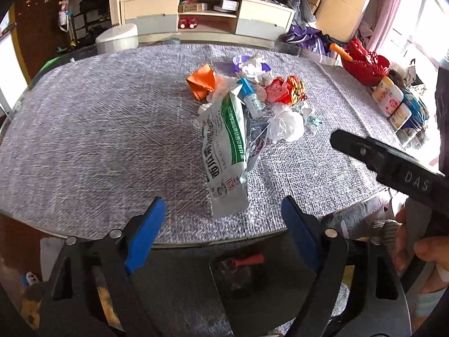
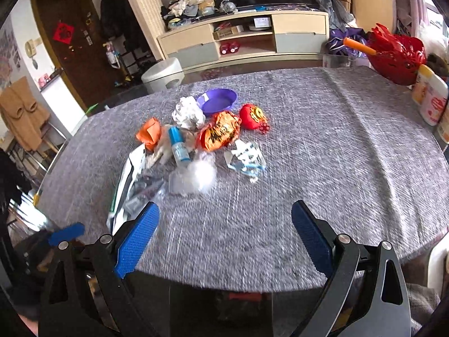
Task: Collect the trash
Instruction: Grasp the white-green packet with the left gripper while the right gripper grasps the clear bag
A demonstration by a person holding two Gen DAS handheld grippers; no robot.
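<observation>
The raised letters "DAS" stand on the black arm of the right gripper [image 1: 415, 182] at the right edge of the left wrist view. The white and green pouch [image 1: 224, 151] at frame centre carries large green print and small lines, too distorted to read. The other wrappers' print is blurred.

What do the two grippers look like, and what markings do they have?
Both the left gripper and the right gripper have black arms with silver rivets and textured blue pads. In the left wrist view the right gripper's black body shows raised letters "DAS".
</observation>
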